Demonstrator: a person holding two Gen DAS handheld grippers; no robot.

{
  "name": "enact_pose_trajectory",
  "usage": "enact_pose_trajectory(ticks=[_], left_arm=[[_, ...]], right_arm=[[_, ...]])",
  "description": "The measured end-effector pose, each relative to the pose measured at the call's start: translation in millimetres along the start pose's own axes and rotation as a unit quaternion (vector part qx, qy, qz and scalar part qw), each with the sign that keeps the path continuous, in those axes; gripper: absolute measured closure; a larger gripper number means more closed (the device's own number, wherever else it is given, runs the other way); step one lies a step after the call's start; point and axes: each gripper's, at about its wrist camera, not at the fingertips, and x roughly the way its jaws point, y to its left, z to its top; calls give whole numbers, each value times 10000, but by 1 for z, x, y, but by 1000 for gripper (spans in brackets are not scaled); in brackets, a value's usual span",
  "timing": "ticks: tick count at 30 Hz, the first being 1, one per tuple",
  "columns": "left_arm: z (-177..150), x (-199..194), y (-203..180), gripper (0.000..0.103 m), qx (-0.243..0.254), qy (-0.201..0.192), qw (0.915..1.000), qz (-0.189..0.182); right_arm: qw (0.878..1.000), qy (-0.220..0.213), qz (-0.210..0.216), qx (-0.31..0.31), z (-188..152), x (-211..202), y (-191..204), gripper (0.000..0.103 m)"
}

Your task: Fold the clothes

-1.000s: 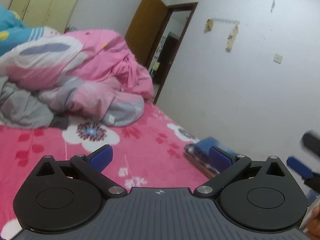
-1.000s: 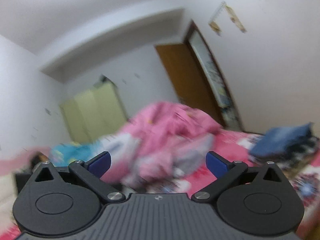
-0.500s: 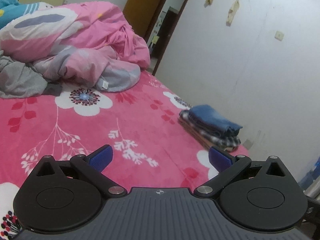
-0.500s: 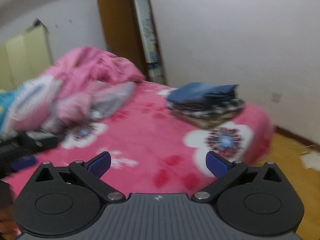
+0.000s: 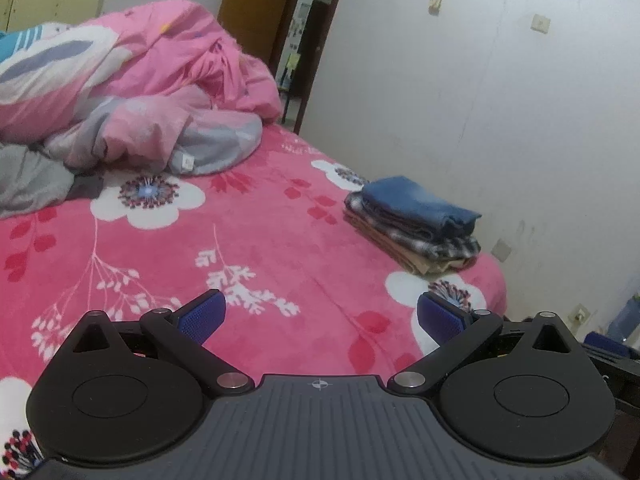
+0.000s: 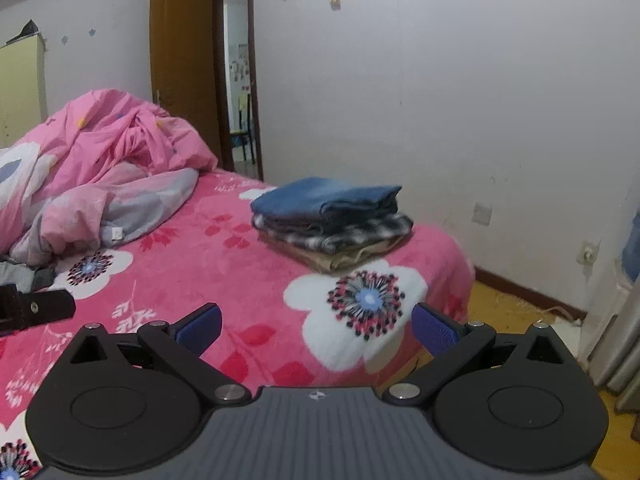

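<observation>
The folded clothes (image 6: pixel 330 224) sit in a neat stack near the foot corner of the bed, close to the wall side: blue denim (image 5: pixel 420 204) on top, a black-and-white checked piece beneath it, and tan cloth at the bottom, edges roughly squared.

Both claws hang above the near end of the bed, level and pointing up its length. The left gripper (image 5: pixel 320 318) has its blue pads spread wide with nothing between them; only the flowered pink bedspread (image 5: pixel 248 236) shows in the gap. The right gripper (image 6: pixel 316 326) is spread just as wide and equally empty, aimed more toward the stack, which lies ahead of it and well apart. The left one's dark body shows at the left edge of the right wrist view.

Farther up the bed lies a rumpled pink duvet (image 5: pixel 152 76), with a crumpled grey garment (image 5: pixel 28 180) just beside it at the left. Beyond stand a brown door (image 6: pixel 180 72) and a white wall.
</observation>
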Motion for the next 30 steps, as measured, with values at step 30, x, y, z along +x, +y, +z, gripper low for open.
enact_pose_trajectory(ticks=[30], left_arm=[[-4,31,-46,0,483,-32,9966,671]], right_arm=[[9969,68,-727,-290,11,25,-18,0]])
